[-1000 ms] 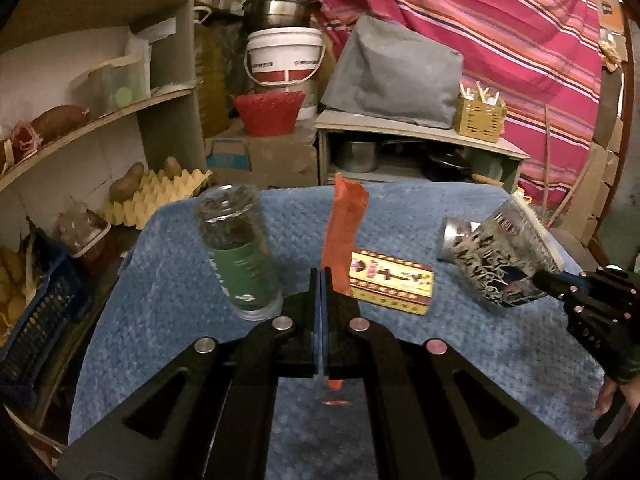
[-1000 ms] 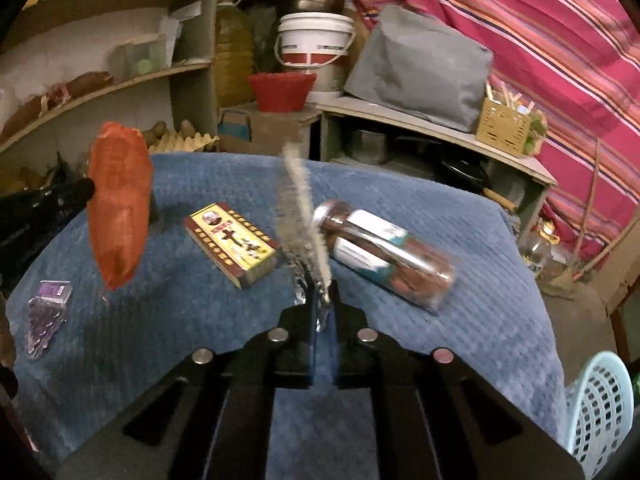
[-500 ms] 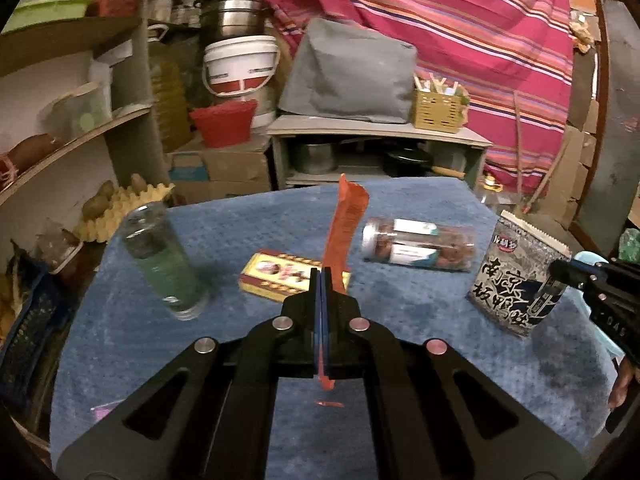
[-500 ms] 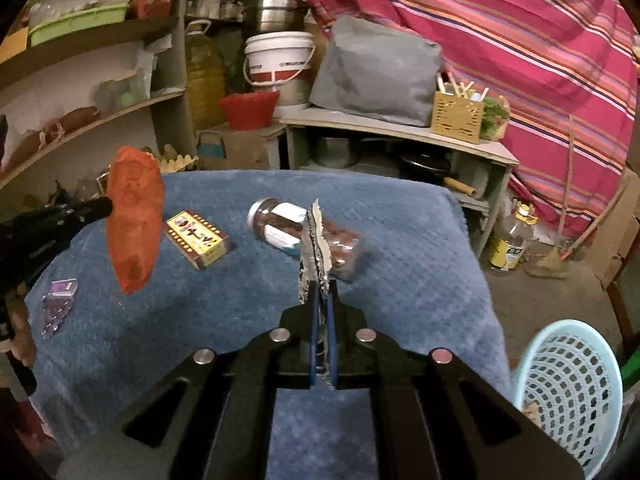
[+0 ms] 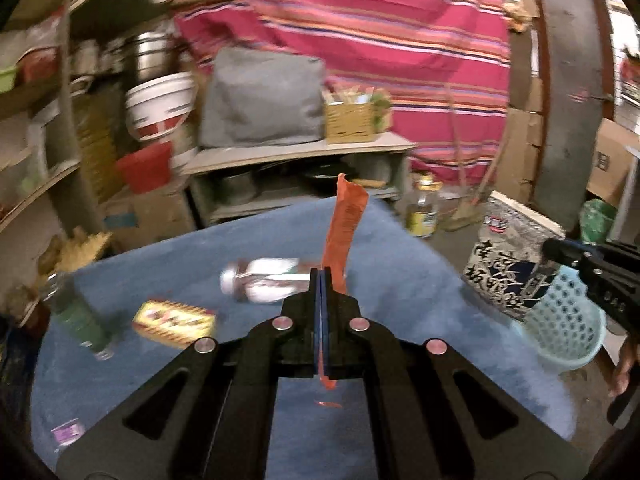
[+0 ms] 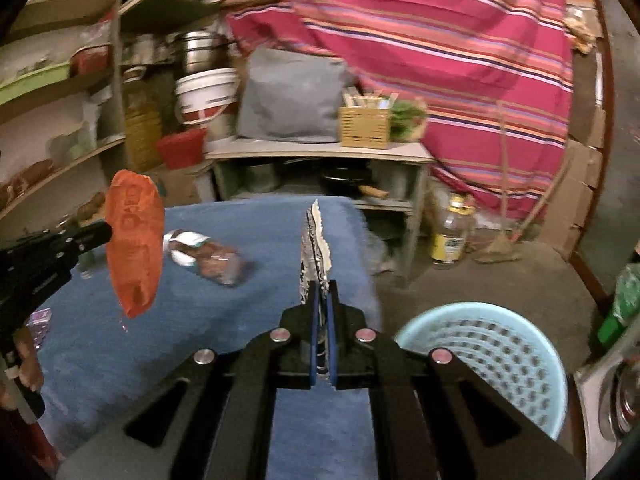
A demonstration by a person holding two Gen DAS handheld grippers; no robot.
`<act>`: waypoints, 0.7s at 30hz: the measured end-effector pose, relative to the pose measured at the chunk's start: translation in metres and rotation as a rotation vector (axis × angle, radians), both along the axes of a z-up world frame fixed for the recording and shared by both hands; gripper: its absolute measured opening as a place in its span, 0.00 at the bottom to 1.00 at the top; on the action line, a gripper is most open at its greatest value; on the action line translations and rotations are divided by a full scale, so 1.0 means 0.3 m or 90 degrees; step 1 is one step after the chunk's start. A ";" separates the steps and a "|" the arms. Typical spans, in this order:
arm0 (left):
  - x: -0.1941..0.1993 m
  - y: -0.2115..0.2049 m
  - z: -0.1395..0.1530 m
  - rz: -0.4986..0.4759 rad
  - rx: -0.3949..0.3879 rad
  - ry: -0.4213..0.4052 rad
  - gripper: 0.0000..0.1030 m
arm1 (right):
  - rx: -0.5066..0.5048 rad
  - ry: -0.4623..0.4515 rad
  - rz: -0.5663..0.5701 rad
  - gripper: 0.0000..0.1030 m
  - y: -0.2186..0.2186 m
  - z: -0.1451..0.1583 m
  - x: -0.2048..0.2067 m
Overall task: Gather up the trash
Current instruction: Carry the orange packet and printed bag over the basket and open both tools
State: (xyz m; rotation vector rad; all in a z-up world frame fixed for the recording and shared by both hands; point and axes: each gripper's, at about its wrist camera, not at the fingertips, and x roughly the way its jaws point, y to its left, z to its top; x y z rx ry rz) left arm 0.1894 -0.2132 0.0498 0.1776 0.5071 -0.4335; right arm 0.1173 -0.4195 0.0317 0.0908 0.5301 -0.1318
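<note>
My left gripper (image 5: 321, 276) is shut on an orange wrapper (image 5: 345, 224) and holds it upright above the blue-covered table (image 5: 400, 280). The wrapper also shows in the right wrist view (image 6: 134, 244). My right gripper (image 6: 320, 292) is shut on a black-and-white snack packet (image 6: 314, 252), held near the table's right edge. The packet shows flat-on in the left wrist view (image 5: 508, 264). A light blue perforated basket (image 6: 484, 360) stands on the floor to the right of the table, also in the left wrist view (image 5: 568, 320).
On the table lie a clear jar on its side (image 5: 268, 280), a yellow box (image 5: 174, 322), a green glass jar (image 5: 76, 312) and a small purple packet (image 5: 66, 432). A low shelf (image 6: 320, 156), a yellow bottle (image 6: 450, 236) and a broom stand behind.
Both grippers have swung to the right with their wrappers. The blue basket has come into fuller view beside the right gripper.
</note>
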 end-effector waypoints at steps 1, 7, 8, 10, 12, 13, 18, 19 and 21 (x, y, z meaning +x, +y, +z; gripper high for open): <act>-0.009 -0.037 0.000 -0.011 -0.001 0.000 0.00 | 0.003 -0.001 -0.012 0.04 -0.033 -0.002 -0.016; -0.077 -0.303 -0.015 -0.097 -0.025 0.021 0.00 | 0.011 -0.005 -0.084 0.04 -0.233 -0.004 -0.120; -0.085 -0.333 -0.020 -0.106 -0.027 0.023 0.00 | 0.016 -0.006 -0.096 0.04 -0.271 -0.009 -0.141; -0.109 -0.399 -0.032 -0.125 -0.030 0.028 0.00 | 0.023 -0.003 -0.118 0.04 -0.332 -0.021 -0.170; -0.138 -0.477 -0.049 -0.145 -0.029 0.033 0.00 | 0.027 0.002 -0.132 0.04 -0.381 -0.035 -0.187; -0.152 -0.517 -0.062 -0.155 -0.028 0.037 0.00 | 0.028 0.005 -0.141 0.04 -0.407 -0.044 -0.198; -0.170 -0.644 -0.119 -0.182 -0.030 0.066 0.00 | 0.037 0.018 -0.171 0.04 -0.495 -0.081 -0.236; -0.165 -0.666 -0.129 -0.185 -0.028 0.071 0.00 | 0.036 0.020 -0.176 0.04 -0.501 -0.087 -0.238; -0.175 -0.713 -0.152 -0.192 -0.020 0.075 0.00 | 0.041 0.026 -0.188 0.04 -0.529 -0.101 -0.249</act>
